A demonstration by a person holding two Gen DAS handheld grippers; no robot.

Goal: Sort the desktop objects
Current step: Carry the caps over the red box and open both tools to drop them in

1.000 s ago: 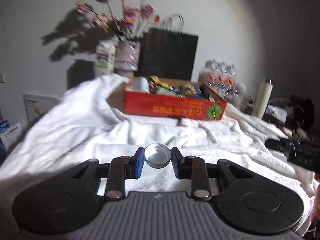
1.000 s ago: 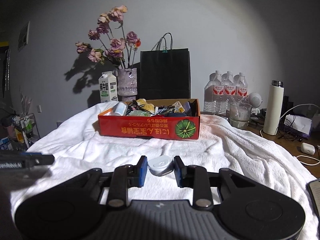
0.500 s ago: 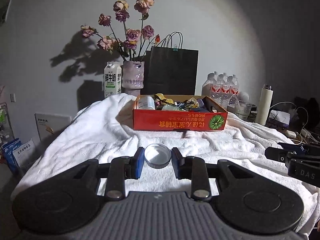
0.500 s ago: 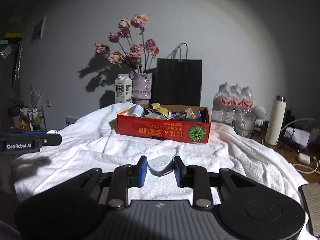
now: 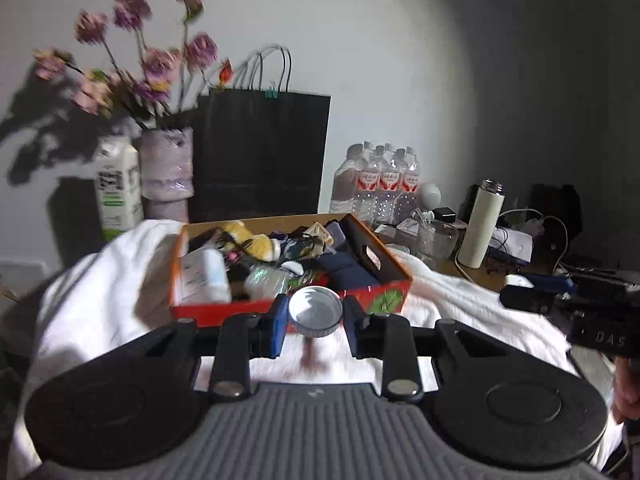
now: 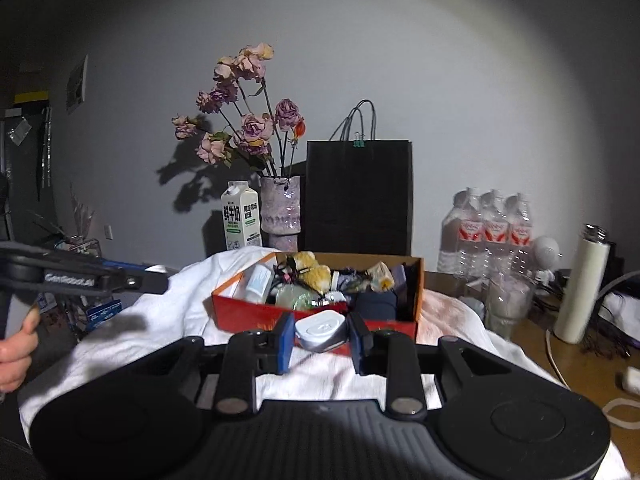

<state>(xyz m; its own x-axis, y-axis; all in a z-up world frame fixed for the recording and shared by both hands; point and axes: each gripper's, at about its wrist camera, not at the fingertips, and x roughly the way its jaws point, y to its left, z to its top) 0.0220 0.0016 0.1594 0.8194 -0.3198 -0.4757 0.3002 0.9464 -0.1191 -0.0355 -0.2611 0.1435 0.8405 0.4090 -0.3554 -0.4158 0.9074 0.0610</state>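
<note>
My left gripper (image 5: 316, 320) is shut on a round white lid (image 5: 316, 314), held in the air just short of the near wall of the red cardboard box (image 5: 224, 310). The box is full of small mixed items. In the right wrist view my right gripper (image 6: 320, 334) is shut on a small white case (image 6: 320, 328), also raised in front of the red cardboard box (image 6: 244, 310). Each gripper shows at the edge of the other's view: the right gripper (image 5: 532, 298) on the right, the left gripper (image 6: 156, 280) on the left.
The box sits on a white towel (image 6: 160, 320) over the table. Behind stand a milk carton (image 6: 240, 220), a vase of dried flowers (image 6: 280, 212), a black paper bag (image 6: 358, 196), water bottles (image 6: 494, 228), a glass (image 6: 506, 300) and a white flask (image 6: 582, 284). Cables lie at the right.
Both grippers rose and moved toward the red box, each keeping its object. The box now looks larger and its contents show from above; the left view swung left.
</note>
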